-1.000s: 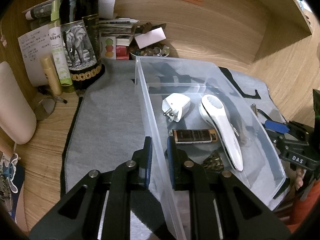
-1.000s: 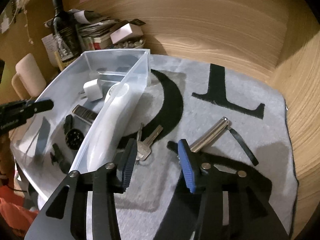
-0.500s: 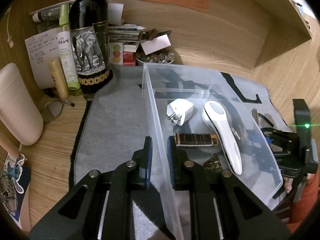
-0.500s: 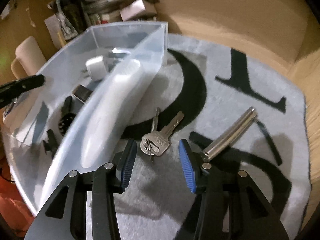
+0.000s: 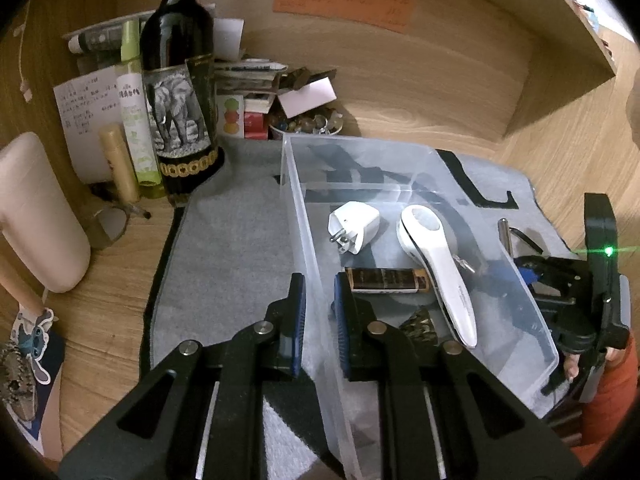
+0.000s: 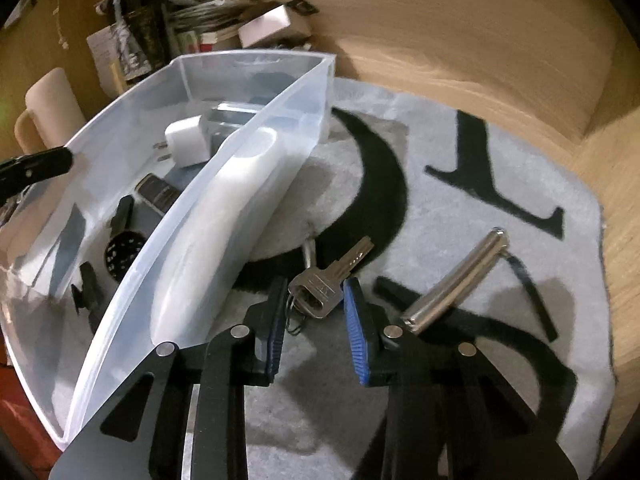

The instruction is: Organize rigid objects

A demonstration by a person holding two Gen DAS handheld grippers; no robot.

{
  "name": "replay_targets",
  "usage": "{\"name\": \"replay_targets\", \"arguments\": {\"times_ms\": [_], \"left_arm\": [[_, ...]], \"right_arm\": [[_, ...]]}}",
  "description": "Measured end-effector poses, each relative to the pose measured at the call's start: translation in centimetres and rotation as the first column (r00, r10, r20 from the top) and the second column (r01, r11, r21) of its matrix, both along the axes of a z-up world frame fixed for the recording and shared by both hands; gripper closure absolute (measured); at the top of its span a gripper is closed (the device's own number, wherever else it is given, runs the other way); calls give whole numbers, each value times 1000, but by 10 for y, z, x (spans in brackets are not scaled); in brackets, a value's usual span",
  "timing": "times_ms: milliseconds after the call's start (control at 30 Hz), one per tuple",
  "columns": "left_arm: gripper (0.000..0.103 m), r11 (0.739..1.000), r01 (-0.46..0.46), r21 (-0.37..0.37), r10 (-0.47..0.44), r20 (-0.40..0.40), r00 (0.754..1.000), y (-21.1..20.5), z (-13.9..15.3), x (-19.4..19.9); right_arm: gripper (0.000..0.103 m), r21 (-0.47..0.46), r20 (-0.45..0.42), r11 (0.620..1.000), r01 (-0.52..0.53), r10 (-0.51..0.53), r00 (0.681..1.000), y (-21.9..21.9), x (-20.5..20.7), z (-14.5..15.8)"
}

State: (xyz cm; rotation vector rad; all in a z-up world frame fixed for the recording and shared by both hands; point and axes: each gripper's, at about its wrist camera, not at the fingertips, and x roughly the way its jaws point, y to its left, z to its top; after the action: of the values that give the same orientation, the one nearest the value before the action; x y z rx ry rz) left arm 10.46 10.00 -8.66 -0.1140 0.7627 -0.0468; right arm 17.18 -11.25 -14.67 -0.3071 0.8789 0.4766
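Straddling the keys (image 6: 320,290), right gripper (image 6: 314,320) has dropped closer.

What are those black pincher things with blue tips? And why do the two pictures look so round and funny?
Those are two grabbing tools a person holds, one in each hand. Each carries a little round-eyed camera, which bends the picture. One picture looks along the left tool: it is pinching the wall of a clear plastic box. Inside the box lie a white plug, a long white gadget and a small dark lighter-like thing. The other picture looks along the right tool: it is open, with its fingers on either side of some keys on the grey mat. A silver tube lies beside them.
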Motion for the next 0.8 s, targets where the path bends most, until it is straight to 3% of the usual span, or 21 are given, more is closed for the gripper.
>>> {"name": "replay_targets", "arguments": {"times_ms": [467,800], "left_arm": [[91,999,-8,37,8,15,1000,-11,1,5],[91,999,9,42,-10,18,1000,-16,-1,7]], "right_arm": [[78,74,131,996,51,-60,990,-16,-9,51],[78,112,300,994,-10,-24,954,-4,-22,111]]}}
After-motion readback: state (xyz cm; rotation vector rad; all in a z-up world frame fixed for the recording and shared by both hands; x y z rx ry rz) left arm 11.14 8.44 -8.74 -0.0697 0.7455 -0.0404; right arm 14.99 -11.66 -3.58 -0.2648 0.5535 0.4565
